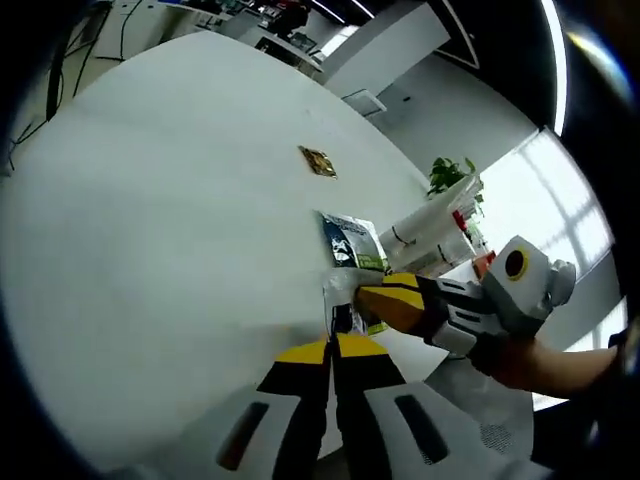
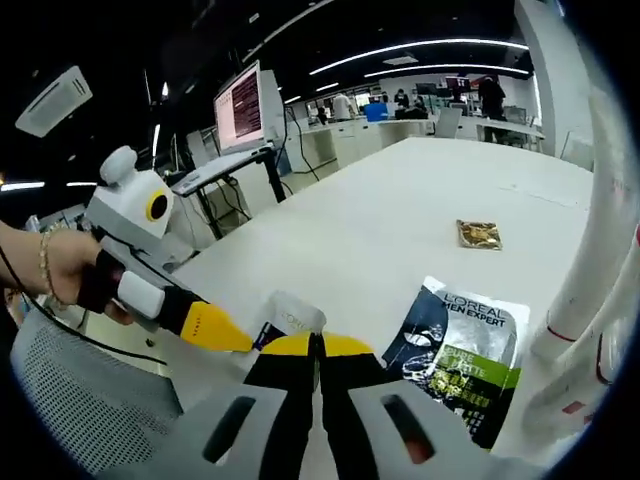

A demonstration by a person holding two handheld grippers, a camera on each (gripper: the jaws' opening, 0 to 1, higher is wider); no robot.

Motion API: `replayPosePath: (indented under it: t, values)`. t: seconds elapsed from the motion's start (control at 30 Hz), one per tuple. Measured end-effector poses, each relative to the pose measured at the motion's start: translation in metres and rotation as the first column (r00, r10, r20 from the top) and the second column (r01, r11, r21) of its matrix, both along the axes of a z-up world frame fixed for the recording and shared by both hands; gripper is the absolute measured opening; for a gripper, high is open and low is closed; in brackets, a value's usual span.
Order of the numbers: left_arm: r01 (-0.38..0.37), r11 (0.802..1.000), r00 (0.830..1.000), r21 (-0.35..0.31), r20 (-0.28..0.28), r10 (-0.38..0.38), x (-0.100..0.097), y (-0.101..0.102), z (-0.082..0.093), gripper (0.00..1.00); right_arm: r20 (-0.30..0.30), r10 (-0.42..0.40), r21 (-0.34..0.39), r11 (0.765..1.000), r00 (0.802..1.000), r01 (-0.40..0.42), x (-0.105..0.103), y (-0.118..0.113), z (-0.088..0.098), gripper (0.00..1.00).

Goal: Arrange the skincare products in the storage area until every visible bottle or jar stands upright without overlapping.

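Sachets: we see a small white sachet (image 2: 290,318) lying flat near the table (image 2: 400,200) edge, and just to its right a dark L'Oréal sachet (image 2: 460,350), also flat; neither stands upright, so we judge the arranging not yet done.
Left gripper (image 2: 235,342): in the right gripper view it comes in from the left, its yellow tip at the white sachet; in its own view (image 1: 330,352) its jaws read as closed together, nothing visibly between them.
Right gripper (image 2: 316,345): jaws pressed together right at the white sachet's near edge; we cannot tell whether they pinch it.
Why so: we judge both tips meet at the white sachet to lift it off the table.
Foil packet (image 2: 478,234): lies well apart, mid-table.
Tubes (image 2: 590,290): white with red bands, at the right, beside the dark sachet.
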State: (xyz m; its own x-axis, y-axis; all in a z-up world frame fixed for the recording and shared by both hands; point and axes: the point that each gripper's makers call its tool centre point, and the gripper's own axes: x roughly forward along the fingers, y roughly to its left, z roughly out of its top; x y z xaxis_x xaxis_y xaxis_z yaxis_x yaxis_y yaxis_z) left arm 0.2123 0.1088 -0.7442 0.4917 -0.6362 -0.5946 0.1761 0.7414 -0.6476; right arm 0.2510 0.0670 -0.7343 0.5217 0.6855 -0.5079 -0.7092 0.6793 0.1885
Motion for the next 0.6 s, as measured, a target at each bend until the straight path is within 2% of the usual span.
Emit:
replayPosePath:
  t: [0.13, 0.4, 0.47, 0.5, 0.6]
  values:
    - [0.004, 0.999, 1.0, 0.038, -0.013, -0.003, 0.006, 0.006, -0.01, 0.0, 0.005, 0.014, -0.044, 0.999, 1.0, -0.014, 0.003, 0.003, -0.008, 0.01]
    - [0.037, 0.995, 0.999, 0.094, -0.006, -0.037, 0.012, 0.004, -0.023, 0.0, 0.011, 0.029, -0.141, 0.99, 1.0, -0.027, 0.009, 0.001, -0.027, 0.02]
    - [0.042, 0.993, 0.999, 0.106, 0.008, -0.043, 0.016, 0.008, -0.026, 0.0, -0.003, 0.008, -0.173, 0.985, 1.0, -0.008, 0.01, -0.003, -0.032, 0.03]
    - [0.045, 0.993, 0.999, 0.11, 0.013, -0.047, 0.015, 0.007, -0.025, 0.0, 0.01, 0.007, -0.175, 0.985, 1.0, -0.005, 0.011, 0.0, -0.033, 0.02]
    - [0.095, 0.978, 0.993, 0.185, 0.057, -0.107, 0.017, 0.009, -0.027, 0.0, 0.031, 0.011, -0.189, 0.982, 0.999, -0.005, 0.01, 0.003, -0.033, 0.02]
